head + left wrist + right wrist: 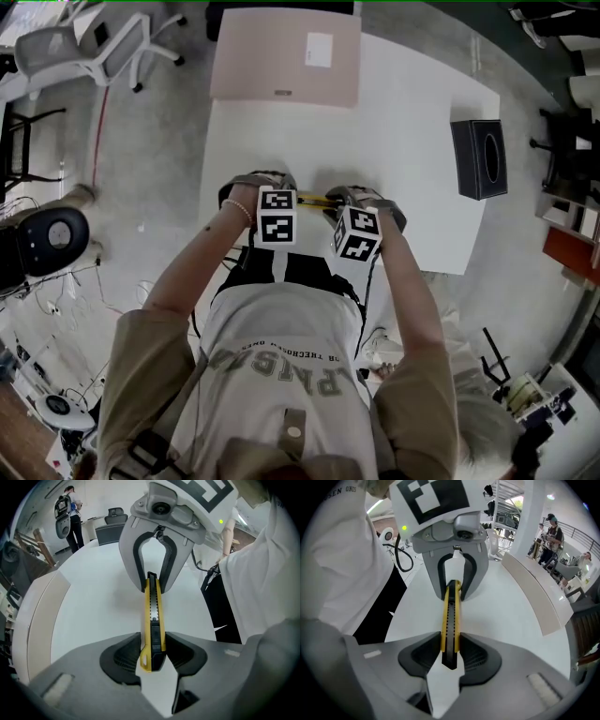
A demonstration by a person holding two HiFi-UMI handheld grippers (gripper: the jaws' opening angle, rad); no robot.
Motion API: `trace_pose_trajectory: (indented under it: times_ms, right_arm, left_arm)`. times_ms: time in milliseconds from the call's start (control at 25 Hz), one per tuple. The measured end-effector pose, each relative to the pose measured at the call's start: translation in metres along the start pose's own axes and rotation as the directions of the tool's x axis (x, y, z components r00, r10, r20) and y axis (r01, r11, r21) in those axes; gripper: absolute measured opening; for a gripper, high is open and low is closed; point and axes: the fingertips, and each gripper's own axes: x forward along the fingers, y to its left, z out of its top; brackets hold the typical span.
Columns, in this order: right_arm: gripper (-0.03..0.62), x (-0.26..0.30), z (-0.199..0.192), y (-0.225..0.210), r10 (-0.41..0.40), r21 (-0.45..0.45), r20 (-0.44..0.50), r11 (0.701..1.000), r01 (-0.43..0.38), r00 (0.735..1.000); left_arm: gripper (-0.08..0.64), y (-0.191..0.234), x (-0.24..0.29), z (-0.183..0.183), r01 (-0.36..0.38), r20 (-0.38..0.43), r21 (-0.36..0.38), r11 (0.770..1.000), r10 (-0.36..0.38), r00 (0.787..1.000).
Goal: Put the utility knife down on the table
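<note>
Slim yellow-and-black utility knife (153, 616) — level over the white table (403, 141), its 2 ends clamped.

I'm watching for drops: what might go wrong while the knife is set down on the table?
The left claw and right claw each pinch one end of the utility knife; if one lets go first, it may swing from the other. It is close to the table edge nearest the person, so it might slide off.

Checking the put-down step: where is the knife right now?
Head view, centre: the knife is held between the left gripper and right gripper, one end in each one's jaws, over the table's near half.
</note>
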Motion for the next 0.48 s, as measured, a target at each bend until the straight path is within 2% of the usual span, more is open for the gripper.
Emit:
trace_pose_trajectory:
  times_ms: [480]
  right_arm:
    - [0.130, -0.0052, 0.0069, 0.0004, 0.033, 0.027, 0.003, 0.999, -0.033, 0.999]
  left_arm:
    - [0.173, -0.0015, -0.0030, -0.0019, -0.046, 0.110, -0.031, 0.998, 0.049, 0.993]
